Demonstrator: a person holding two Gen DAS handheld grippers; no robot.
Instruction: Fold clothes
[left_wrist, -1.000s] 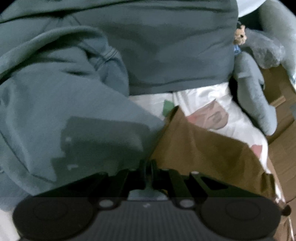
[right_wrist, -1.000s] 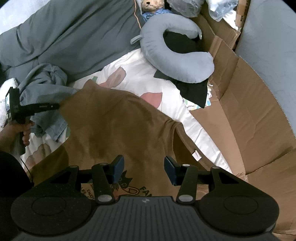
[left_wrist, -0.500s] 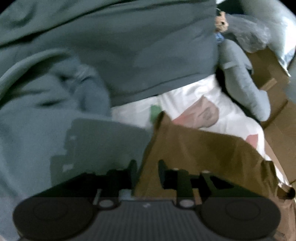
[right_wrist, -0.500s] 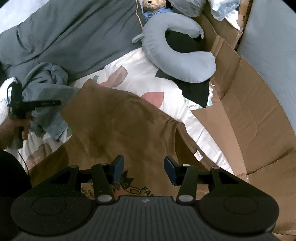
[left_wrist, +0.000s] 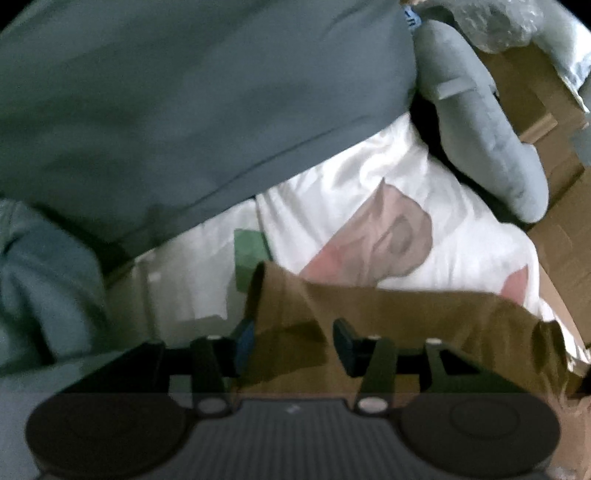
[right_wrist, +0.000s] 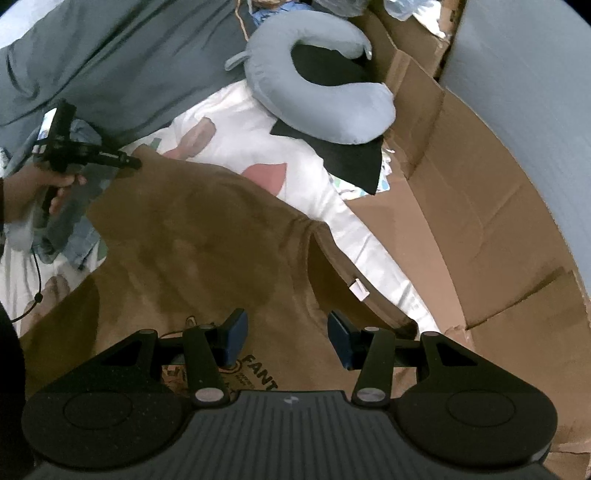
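Left gripper (left_wrist: 291, 341): jaws have just been opening and stand apart, with a corner of the brown garment (left_wrist: 406, 317) between them, pads not pressing it. Garment lies on a white patterned bedsheet (left_wrist: 332, 199). Grey blanket (left_wrist: 184, 103) above; grey neck pillow (left_wrist: 487, 140) at right, against cardboard (left_wrist: 546, 122).

Dim indoor light. Left wrist view smeared by motion blur, colours murky. Right wrist view sharper. White bedsheet (left_wrist: 369, 192) glares, overexposed. Fisheye bends edges; corners vignetted black.
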